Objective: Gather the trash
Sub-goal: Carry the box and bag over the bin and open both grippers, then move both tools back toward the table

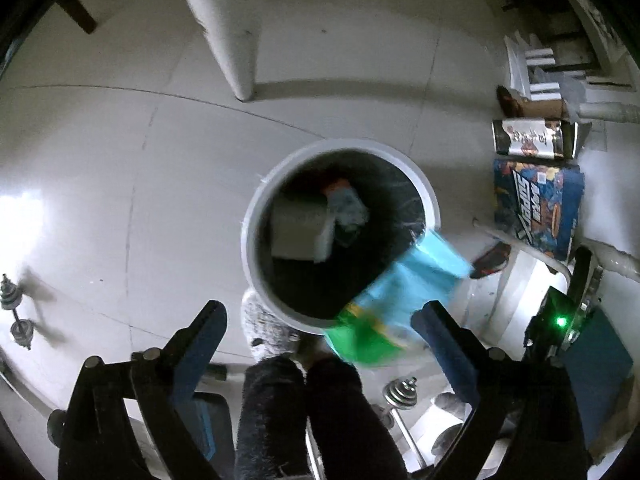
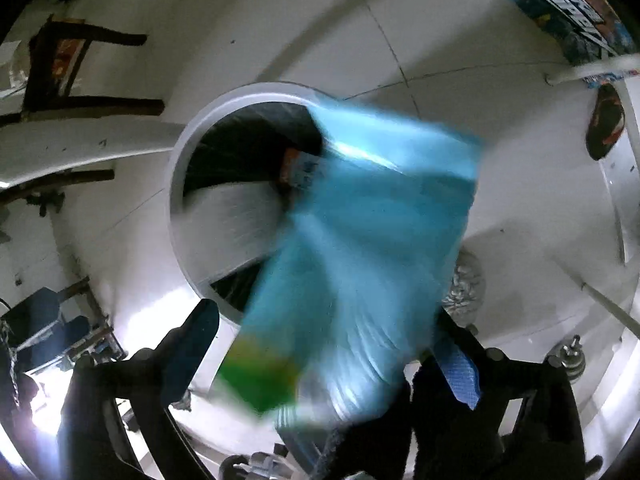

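Note:
A round white trash bin (image 1: 256, 216) with a black liner stands on the floor and holds a white box (image 1: 298, 230) and a crumpled wrapper (image 1: 346, 204). A blue and green plastic packet (image 1: 400, 292) is blurred in the air over the bin's near right rim. In the right wrist view the packet (image 2: 360, 248) sits between my wide-apart fingers and over the bin (image 2: 180, 152); I cannot tell whether it touches a pad. My left gripper (image 1: 320, 320) is open and empty just above the bin's near rim. My right gripper (image 2: 324, 344) is open.
A colourful carton (image 1: 536, 208) and a can-like box (image 1: 528, 136) lie on the tiled floor to the right of the bin. A white table leg (image 1: 228, 28) stands behind it. Small dumbbells (image 1: 16, 312) lie at the left. My legs (image 1: 304, 412) and a grey slipper (image 1: 264, 328) are beside the bin.

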A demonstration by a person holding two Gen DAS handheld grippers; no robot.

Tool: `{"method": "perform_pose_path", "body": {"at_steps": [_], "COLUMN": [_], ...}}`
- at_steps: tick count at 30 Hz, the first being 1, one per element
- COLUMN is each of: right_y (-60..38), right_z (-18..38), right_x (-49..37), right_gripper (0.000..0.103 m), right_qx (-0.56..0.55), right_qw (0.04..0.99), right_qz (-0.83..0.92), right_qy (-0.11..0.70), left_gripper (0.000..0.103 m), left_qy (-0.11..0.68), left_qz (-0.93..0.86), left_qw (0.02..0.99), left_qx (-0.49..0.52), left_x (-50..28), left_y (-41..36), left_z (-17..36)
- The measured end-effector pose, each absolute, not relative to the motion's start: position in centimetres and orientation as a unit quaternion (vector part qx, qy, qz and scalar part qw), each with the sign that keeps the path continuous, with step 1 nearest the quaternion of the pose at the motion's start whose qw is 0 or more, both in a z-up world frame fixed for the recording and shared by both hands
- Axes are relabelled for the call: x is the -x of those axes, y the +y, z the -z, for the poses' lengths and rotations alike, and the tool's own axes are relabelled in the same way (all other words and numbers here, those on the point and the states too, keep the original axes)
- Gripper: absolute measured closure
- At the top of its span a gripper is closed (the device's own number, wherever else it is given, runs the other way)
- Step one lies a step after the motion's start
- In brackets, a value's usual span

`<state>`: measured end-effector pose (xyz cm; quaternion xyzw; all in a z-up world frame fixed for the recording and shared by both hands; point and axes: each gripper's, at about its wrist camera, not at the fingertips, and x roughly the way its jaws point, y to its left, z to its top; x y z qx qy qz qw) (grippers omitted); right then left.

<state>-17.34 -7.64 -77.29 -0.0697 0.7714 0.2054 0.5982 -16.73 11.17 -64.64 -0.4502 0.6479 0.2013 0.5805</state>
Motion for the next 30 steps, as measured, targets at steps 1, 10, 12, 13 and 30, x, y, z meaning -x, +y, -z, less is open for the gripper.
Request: {"method": "perform_pose_path", "body": {"at_steps": [1,10,12,13,30], "right_y": [-7.6,-6.9,-6.9,-6.9,-8.2], "right_z": [77.0,72.4,70.9,70.1,52.2], "right_x": [17.4,17.9,18.2,18.4,21.3], "right_gripper": [0.002,0.002,0.002,0.002,0.002], "right_qx": [0.071,0.131,0.148,0.157,0.223], "right_qw": [0.600,0.620,0.628,0.632,0.668], "right_qz": [-0.208,-0.203,-0.200,-0.198,-0.196], "right_qy": [0.769,0.747,0.738,0.732,0.683], "left_gripper": [0.004,0.004,0.004,0.004,0.004], "left_qy": [0.646,0.658,0.665,0.667,0.669], "left_qz": [-0.212,-0.267,-0.270,-0.272,-0.265], "left_qw": [0.585,0.613,0.618,0.619,0.646], "left_qx": [0.443,0.348,0.322,0.313,0.254], "left_x": [17.2,18.4,18.5,18.5,20.1], "left_y": [11.3,9.8,9.0,8.7,4.8], "left_z": [63.7,58.6,57.6,57.1,44.9]}}
